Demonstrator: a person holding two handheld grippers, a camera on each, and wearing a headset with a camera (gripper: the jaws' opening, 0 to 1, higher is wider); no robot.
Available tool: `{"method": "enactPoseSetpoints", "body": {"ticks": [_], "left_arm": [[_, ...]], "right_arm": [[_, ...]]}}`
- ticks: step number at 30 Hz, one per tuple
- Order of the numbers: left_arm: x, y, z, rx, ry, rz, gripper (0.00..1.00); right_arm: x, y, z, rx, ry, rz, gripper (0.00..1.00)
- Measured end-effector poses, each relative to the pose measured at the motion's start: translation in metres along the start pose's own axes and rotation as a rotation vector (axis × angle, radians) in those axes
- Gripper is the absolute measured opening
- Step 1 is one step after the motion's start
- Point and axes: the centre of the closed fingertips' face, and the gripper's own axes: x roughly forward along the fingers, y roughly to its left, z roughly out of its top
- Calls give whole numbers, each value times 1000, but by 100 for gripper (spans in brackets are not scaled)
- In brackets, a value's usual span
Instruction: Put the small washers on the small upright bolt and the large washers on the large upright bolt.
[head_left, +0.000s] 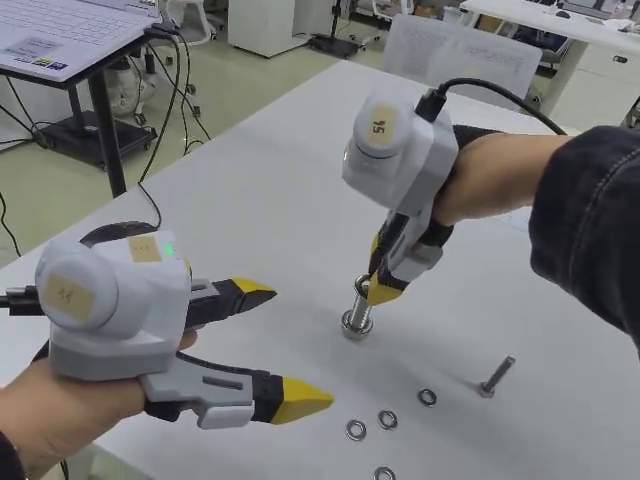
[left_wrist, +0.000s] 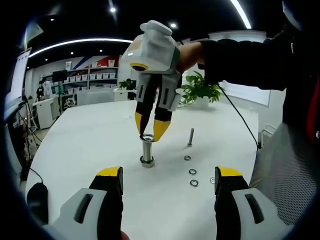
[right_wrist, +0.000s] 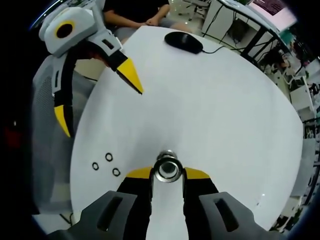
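Washer work barely begun, large bolt first

Right hand-held gripper (head_left: 378, 290) clenches a silver large washer (left_wrist: 146, 137) at the tip of the thick steel upright bolt (head_left: 357, 315); the left hand-held gripper (head_left: 290, 345) hangs spread and empty. Four small steel washers (head_left: 387, 419) lie loose near the thin upright bolt (head_left: 497, 376), seemingly close to an edge of the white surface (head_left: 260, 200), which has open room elsewhere.

The head view's bottom edge is cutting off one washer (head_left: 384, 473), while the right gripper (head_left: 373, 293) is covering most of the large washer (head_left: 361, 285) atop the large bolt (head_left: 357, 318).
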Motion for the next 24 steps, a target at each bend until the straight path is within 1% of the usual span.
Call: {"method": "enactPoseSetpoints", "body": {"ticks": [8, 24], "left_arm": [[1, 1, -1, -2, 5, -2, 74], [0, 2, -3, -9, 7, 0, 74]], "right_arm": [[2, 1, -1, 0, 2, 4, 23], [11, -4, 0, 7, 3, 18, 23]]}}
